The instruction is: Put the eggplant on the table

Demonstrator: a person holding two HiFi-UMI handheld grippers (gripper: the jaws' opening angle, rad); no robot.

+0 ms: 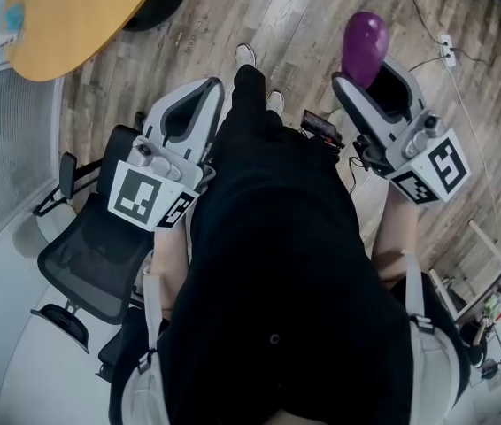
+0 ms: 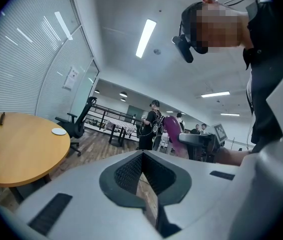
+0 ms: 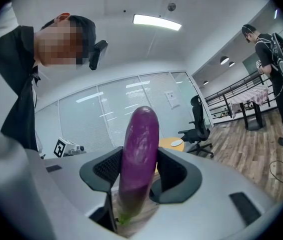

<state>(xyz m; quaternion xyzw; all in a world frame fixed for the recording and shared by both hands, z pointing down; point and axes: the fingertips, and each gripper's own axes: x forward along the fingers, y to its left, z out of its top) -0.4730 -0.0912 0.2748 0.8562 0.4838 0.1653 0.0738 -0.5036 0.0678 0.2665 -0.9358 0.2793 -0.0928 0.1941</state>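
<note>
A purple eggplant (image 1: 364,47) stands upright between the pads of my right gripper (image 1: 370,76), which is shut on it at the right of the head view. In the right gripper view the eggplant (image 3: 140,149) fills the gap between the dark pads, stem end down, with my right gripper (image 3: 139,170) clamped round it. My left gripper (image 1: 199,96) is held at the left, its jaws closed together and empty. From the left gripper view (image 2: 142,165) the eggplant (image 2: 174,133) shows far off to the right. The round wooden table (image 1: 73,16) lies ahead to the left.
A black office chair (image 1: 91,255) stands close at my left. A power strip with cables (image 1: 450,51) lies on the wooden floor at the right. A white disc (image 2: 59,131) rests on the table (image 2: 16,149). Several people (image 2: 151,124) stand far back.
</note>
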